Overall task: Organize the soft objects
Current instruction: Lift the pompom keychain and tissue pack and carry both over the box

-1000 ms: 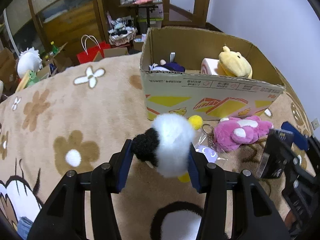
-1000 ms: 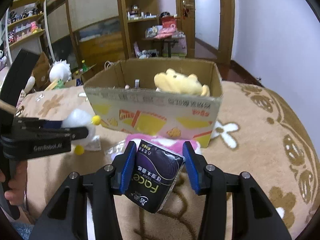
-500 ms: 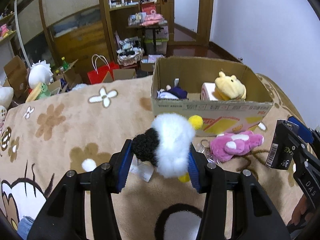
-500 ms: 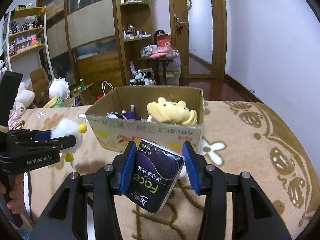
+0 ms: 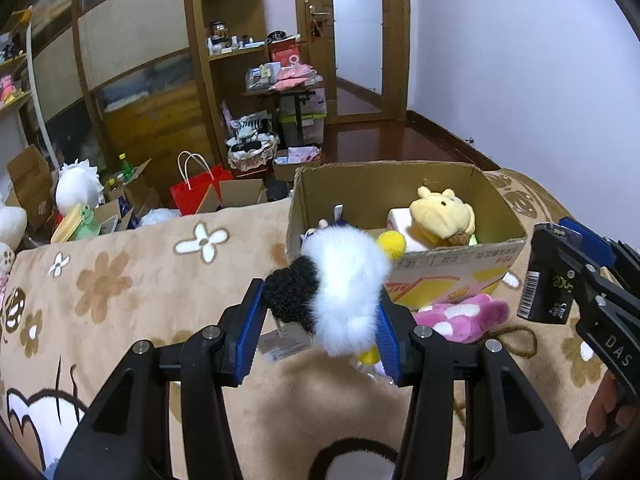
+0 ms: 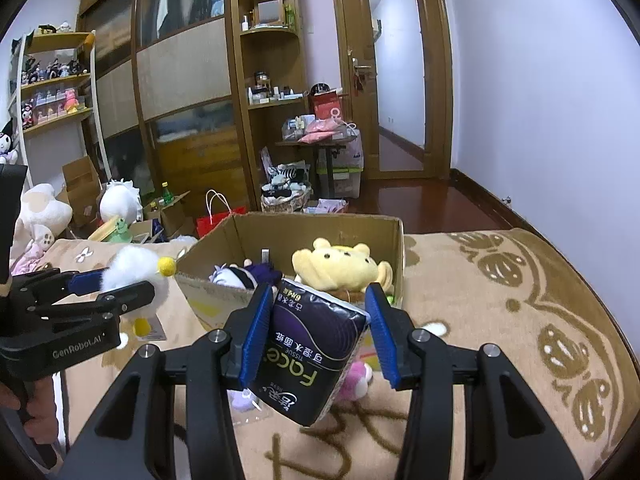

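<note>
My left gripper (image 5: 318,322) is shut on a fluffy white plush (image 5: 346,288) with a black head and yellow pompom, held in the air in front of the open cardboard box (image 5: 460,264). It also shows in the right wrist view (image 6: 136,276). My right gripper (image 6: 316,336) is shut on a black tissue pack (image 6: 308,352), raised near the box's front wall (image 6: 216,304). The pack also shows in the left wrist view (image 5: 546,294). A yellow plush (image 5: 444,214) and a dark doll (image 6: 248,274) lie in the box. A pink plush (image 5: 460,318) lies on the blanket before it.
The tan flower-patterned blanket (image 5: 120,280) covers the bed. Beyond its far edge stand a red paper bag (image 5: 198,192), cardboard boxes, white plush toys (image 5: 78,188), wooden shelving (image 6: 260,100) and a door (image 6: 396,80). A white wall runs along the right.
Both grippers have risen with their loads and moved closer to the box; its inside now shows from above. The plush and tissue pack stay gripped.
</note>
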